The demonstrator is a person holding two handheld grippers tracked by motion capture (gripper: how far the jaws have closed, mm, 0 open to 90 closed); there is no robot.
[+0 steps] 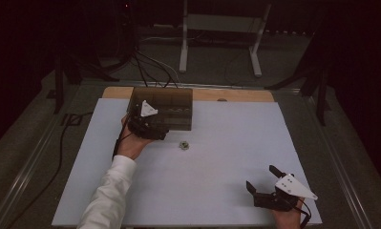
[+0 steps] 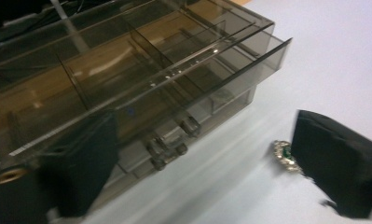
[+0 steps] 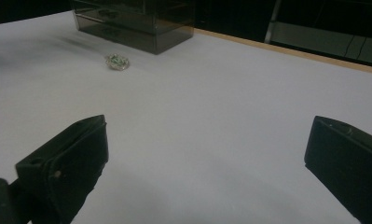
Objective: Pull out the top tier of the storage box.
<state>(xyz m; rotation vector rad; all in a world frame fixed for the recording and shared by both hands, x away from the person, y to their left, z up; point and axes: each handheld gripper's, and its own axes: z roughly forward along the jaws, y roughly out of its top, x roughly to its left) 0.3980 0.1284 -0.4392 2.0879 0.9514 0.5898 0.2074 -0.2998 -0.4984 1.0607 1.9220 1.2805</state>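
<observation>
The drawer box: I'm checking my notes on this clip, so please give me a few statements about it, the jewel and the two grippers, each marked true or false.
1. The smoky clear drawer box stands at the far side of the white mat. True.
2. The small green-stoned jewel lies inside a drawer. False: it lies on the mat in front of the box.
3. The left gripper is at the box's front, jaws apart around the drawer's knobs. True.
4. The right gripper holds the jewel. False: its jaws are open and empty, near the mat's close right corner.
5. The top drawer is pulled partly out. True.
</observation>
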